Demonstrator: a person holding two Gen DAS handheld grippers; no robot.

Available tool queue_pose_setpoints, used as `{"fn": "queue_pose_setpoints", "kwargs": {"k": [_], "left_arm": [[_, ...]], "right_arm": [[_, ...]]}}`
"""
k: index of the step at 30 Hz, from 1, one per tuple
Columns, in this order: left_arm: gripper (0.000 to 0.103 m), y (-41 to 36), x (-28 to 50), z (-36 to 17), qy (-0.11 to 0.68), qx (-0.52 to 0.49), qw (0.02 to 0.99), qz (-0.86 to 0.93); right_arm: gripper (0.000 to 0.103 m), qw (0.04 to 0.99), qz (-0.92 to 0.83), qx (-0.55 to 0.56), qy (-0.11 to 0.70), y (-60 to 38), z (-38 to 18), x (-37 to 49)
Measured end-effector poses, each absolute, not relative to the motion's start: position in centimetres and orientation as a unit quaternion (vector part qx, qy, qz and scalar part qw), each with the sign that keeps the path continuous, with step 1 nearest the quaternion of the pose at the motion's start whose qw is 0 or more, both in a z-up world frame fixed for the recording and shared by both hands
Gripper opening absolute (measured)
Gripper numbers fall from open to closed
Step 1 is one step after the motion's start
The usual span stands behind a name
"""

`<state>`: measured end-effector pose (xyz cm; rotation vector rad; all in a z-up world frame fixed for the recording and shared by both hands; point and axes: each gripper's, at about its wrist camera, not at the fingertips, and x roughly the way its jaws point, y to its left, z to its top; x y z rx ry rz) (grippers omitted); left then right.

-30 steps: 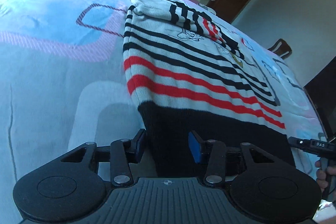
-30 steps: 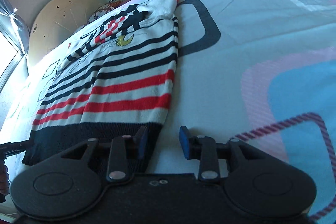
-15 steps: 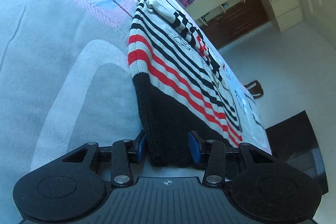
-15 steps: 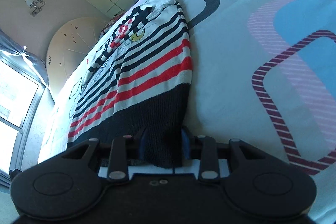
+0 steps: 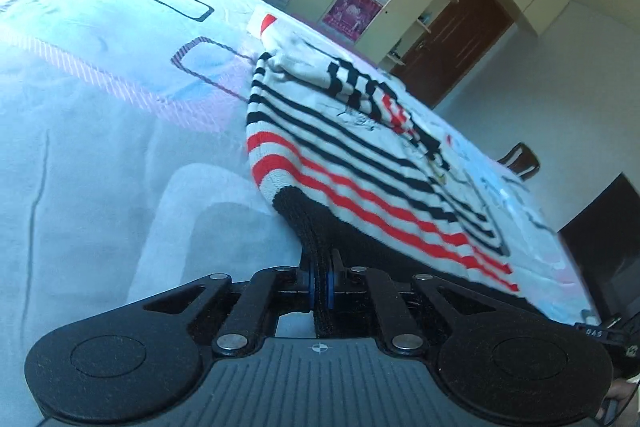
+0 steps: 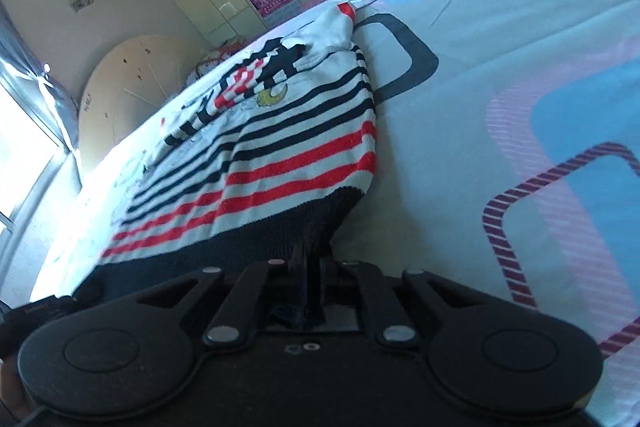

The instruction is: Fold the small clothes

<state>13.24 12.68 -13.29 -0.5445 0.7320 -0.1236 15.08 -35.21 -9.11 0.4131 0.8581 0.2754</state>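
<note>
Left wrist view shows the striped knit sweater (image 5: 360, 155) lying on the bed (image 5: 100, 147), soft, light and floppy, best held by its thick black hem (image 5: 308, 227), where both left gripper (image 5: 319, 283) and right gripper (image 6: 308, 283) jaws pinch the near corners.

left wrist: low, close, facing wardrobe | right wrist: likewise | shared: sweater (image 5: 360, 155) (image 6: 280, 147)
</note>
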Motion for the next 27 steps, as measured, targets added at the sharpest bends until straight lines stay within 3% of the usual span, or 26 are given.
{"fn": "queue_pose_setpoints", "kwargs": {"k": [6,15,27], "left_arm": [[0.005,13.5,13.2,-14.6,0.352,-0.273,0.893,-0.062],[0.005,14.6,13.0,-9.4,0.261,-0.303,0.913,-0.081],[0.005,15.6,24.5,-2.3,0.2,-0.266,0.939,-0.089]], "right_arm": [[0.006,0.875,0.125,0.182,0.43,-35.1,-10.1,15.9],[0.006,0.914,0.136,0.178,0.339,-34.8,-3.9,15.4],[0.006,0.952,0.148,0.109,0.246,-32.4,4.0,25.7]]}}
